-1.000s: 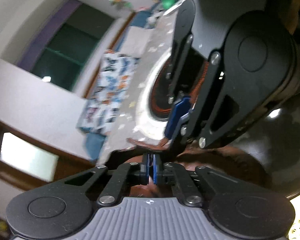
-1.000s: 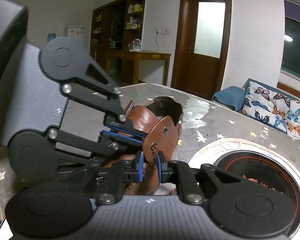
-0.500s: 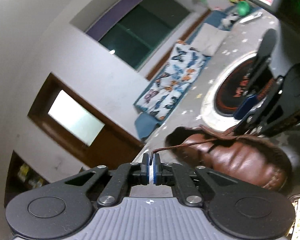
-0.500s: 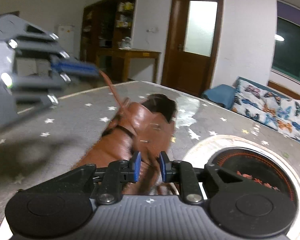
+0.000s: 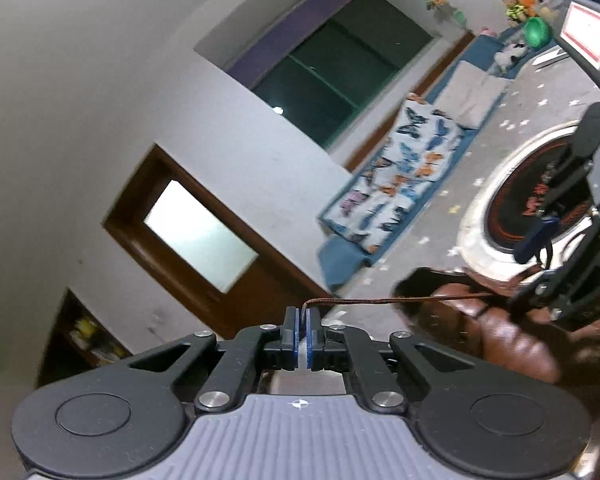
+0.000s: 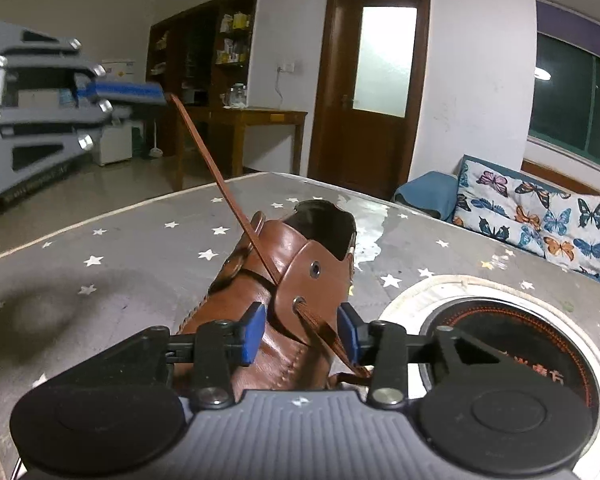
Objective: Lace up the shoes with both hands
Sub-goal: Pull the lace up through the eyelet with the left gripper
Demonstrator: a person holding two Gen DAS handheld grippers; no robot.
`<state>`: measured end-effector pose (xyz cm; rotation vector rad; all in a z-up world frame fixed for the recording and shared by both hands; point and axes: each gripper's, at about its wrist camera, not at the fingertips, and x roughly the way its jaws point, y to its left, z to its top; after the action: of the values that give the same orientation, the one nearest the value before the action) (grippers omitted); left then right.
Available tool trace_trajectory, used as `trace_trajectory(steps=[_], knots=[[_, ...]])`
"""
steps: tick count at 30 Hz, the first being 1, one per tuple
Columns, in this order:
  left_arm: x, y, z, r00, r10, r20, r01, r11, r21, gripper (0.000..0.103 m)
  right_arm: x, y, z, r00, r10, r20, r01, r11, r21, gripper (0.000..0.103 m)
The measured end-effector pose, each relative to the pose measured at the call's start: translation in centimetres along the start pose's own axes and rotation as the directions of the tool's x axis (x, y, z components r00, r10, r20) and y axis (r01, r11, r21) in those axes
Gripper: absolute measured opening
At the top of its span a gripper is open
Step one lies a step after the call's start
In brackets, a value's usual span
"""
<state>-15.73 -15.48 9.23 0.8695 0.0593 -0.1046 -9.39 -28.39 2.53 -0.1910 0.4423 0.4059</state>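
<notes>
- In the right wrist view, the right gripper (image 6: 300, 330) sits low in the frame with its jaws opening; the shoe's eyelet flap and a loose lace strand stand between the blue pads, and neither pad seems to press on them.
- Just beyond it, the brown leather shoe (image 6: 284, 276) rests in the centre of the frame on the grey star-patterned table (image 6: 112, 248), beside a round dark inlay at lower right.
- The lace (image 6: 220, 176) runs taut from between the shoe's flaps up to the upper left, where the left gripper (image 6: 162, 95) is clamped on its end.
- In the left wrist view, the left gripper (image 5: 302, 320) shows its pads together on the lace (image 5: 380, 301), which stretches straight to the shoe (image 5: 500, 336) at right.
- To do this step well, I judge the pull should follow the line of the eyelet, firm but gentle, so the shoe neither tips nor slides.
- The right gripper would best steady the flap or take the loose strand next, keeping clear of the tight lace.
</notes>
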Motion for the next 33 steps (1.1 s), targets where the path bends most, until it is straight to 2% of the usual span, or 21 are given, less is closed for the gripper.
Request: trace_trajectory(steps=[6, 10, 15, 18, 22, 24, 27, 29, 33], knots=[[0.5, 2.5, -0.9, 0.992, 0.119, -0.029, -0.120, 0.992, -0.029, 0.004, 0.0, -0.1, -0.2, 0.999, -0.040, 0.006, 0.040, 0.999, 0.014, 0.040], [0.7, 4.8, -1.8, 0.972, 0.225, -0.064, -0.228, 0.973, -0.046, 0.004, -0.1, 0.0, -0.2, 0.999, -0.052, 0.008, 0.052, 0.999, 0.009, 0.040], [0.5, 7.1, -2.8, 0.953, 0.286, -0.098, -0.294, 0.953, -0.076, 0.004, -0.1, 0.2, -0.1, 0.998, -0.057, 0.010, 0.057, 0.998, 0.003, 0.041], [0.4, 7.6, -3.2, 0.914, 0.393, -0.103, -0.398, 0.917, -0.038, 0.004, 0.0, 0.4, -0.2, 0.997, -0.072, 0.011, 0.072, 0.997, -0.007, 0.041], [0.2, 9.3, -3.8, 0.883, 0.452, -0.127, -0.462, 0.884, -0.064, 0.004, -0.1, 0.4, -0.3, 0.997, -0.079, 0.013, 0.079, 0.997, -0.008, 0.041], [0.1, 10.0, -4.2, 0.858, 0.495, -0.134, -0.505, 0.861, -0.052, 0.004, -0.1, 0.5, -0.2, 0.996, -0.085, 0.011, 0.086, 0.996, -0.012, 0.041], [-0.1, 11.0, -4.7, 0.846, 0.512, -0.148, -0.525, 0.849, -0.066, 0.004, -0.1, 0.6, -0.2, 0.996, -0.088, 0.009, 0.088, 0.996, -0.013, 0.041], [-0.2, 11.2, -4.9, 0.832, 0.536, -0.147, -0.547, 0.836, -0.047, 0.004, -0.2, 0.6, -0.1, 0.997, -0.083, 0.004, 0.083, 0.996, -0.014, 0.041], [-0.4, 11.5, -5.2, 0.824, 0.550, -0.135, -0.559, 0.829, -0.034, 0.004, -1.1, 0.3, -0.4, 0.998, -0.065, -0.001, 0.065, 0.998, -0.022, 0.043]])
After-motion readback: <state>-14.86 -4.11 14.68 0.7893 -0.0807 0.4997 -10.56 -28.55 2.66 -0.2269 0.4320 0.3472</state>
